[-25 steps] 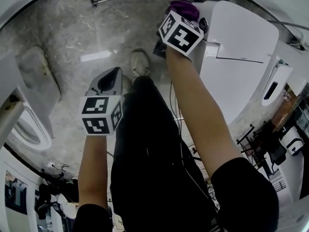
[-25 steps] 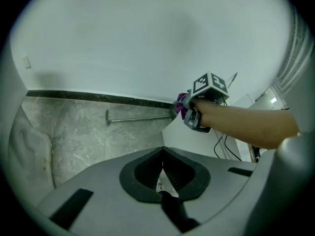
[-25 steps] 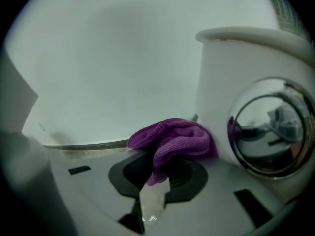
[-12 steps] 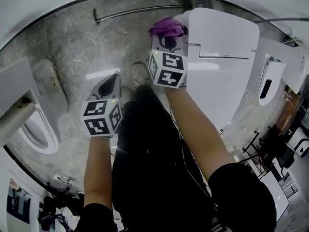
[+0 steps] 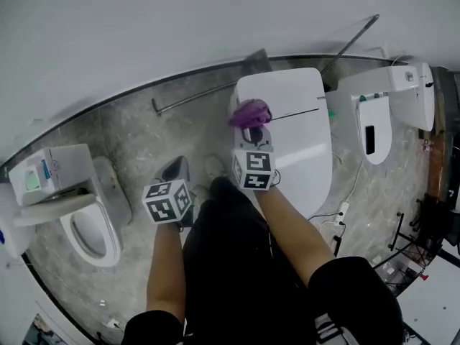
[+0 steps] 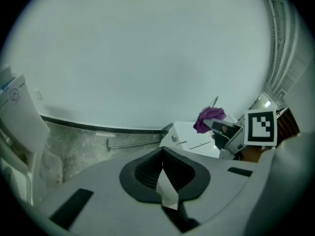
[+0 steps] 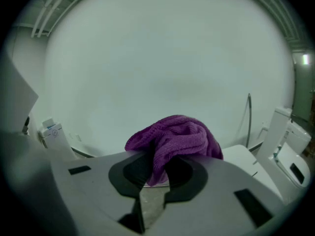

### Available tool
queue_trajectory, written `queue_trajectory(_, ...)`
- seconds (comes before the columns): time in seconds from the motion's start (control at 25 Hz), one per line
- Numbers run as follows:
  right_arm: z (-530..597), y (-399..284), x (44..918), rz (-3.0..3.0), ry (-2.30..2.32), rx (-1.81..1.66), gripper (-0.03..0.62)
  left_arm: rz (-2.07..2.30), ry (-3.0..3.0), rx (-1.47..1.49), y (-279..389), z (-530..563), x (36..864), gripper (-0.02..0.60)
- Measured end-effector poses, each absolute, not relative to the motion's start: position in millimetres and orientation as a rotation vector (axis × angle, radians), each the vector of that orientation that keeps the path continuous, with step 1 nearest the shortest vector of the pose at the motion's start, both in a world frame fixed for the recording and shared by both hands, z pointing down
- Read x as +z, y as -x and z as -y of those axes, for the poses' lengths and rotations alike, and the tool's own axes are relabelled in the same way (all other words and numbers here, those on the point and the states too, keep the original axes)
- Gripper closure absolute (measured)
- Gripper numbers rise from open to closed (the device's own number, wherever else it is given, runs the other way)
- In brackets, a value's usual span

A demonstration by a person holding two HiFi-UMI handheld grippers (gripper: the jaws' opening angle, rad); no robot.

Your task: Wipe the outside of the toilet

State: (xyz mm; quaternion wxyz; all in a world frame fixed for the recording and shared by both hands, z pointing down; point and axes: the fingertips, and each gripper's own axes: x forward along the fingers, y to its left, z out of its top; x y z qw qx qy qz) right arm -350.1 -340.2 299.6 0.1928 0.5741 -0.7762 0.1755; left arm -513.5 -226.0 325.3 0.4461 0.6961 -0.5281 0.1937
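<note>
A white toilet [image 5: 291, 139] with its lid down stands against the wall. My right gripper [image 5: 251, 126] is shut on a bunched purple cloth [image 5: 250, 111], which sits at the rear left edge of the lid. From the right gripper view the cloth [image 7: 172, 139] bulges out over the jaws and hides the tips, with the toilet [image 7: 246, 159] just behind. My left gripper [image 5: 177, 171] hangs over the floor left of the toilet, shut and holding nothing. The left gripper view shows the cloth [image 6: 209, 118] and toilet [image 6: 189, 137] off to the right.
A second toilet [image 5: 86, 228] with an open seat stands at the left. A third white fixture [image 5: 381, 113] is at the right. A metal bar [image 5: 194, 95] lies on the grey stone floor by the wall. A cable and socket [image 5: 341, 210] lie right of the toilet.
The head view has pulled back and tilted up, so more wall and all three fixtures show. The right gripper keeps the cloth at the toilet's rear left edge. The left gripper stays shut.
</note>
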Motion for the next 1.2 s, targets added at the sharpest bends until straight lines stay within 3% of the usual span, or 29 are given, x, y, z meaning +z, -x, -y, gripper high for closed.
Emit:
queue_trajectory(0.52,256,264,59,2.194,-1.939,0.521,0.531,1.239,-2.088,0.46,423,240,96,0.572)
queue_trajectory(1.2,192,101,-78,2.226,-2.181,0.242,0.532,1.163,-2.425,0.37,241,214,-47,0.572)
